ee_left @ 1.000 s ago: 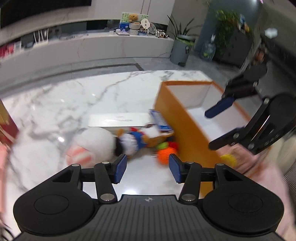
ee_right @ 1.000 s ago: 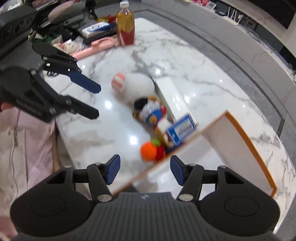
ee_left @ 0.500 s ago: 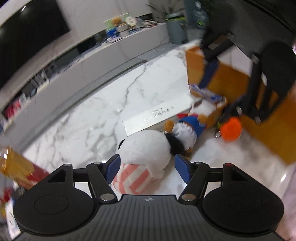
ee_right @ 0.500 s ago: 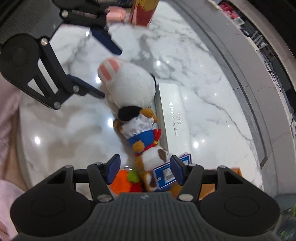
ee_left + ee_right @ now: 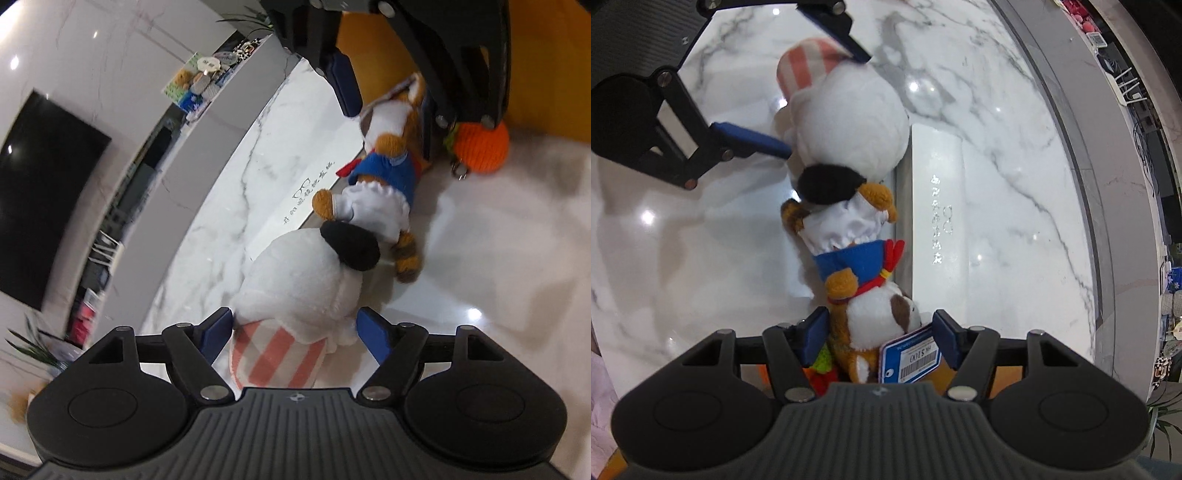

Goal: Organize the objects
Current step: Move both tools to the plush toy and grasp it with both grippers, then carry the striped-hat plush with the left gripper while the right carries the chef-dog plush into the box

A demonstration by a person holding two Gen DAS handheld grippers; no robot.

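A white plush with a pink-striped end [image 5: 291,291] lies on the marble table, also in the right wrist view [image 5: 846,122]. A brown and white plush in a blue and white outfit [image 5: 384,188] lies beside it, with a blue price tag [image 5: 910,356]. My left gripper [image 5: 295,334] is open, its fingers on either side of the white plush's striped end. My right gripper [image 5: 881,338] is open around the brown plush's head. An orange knitted ball [image 5: 480,149] lies by the orange box [image 5: 373,44].
A long white box with printed characters [image 5: 940,229] lies behind the plushes. The marble table's curved far edge [image 5: 1071,155] runs to the right. A TV and a low counter with small items [image 5: 199,81] stand beyond the table.
Both grippers have moved down and in: the left now straddles the white plush's striped end, the right straddles the brown plush's head. Both stay open.
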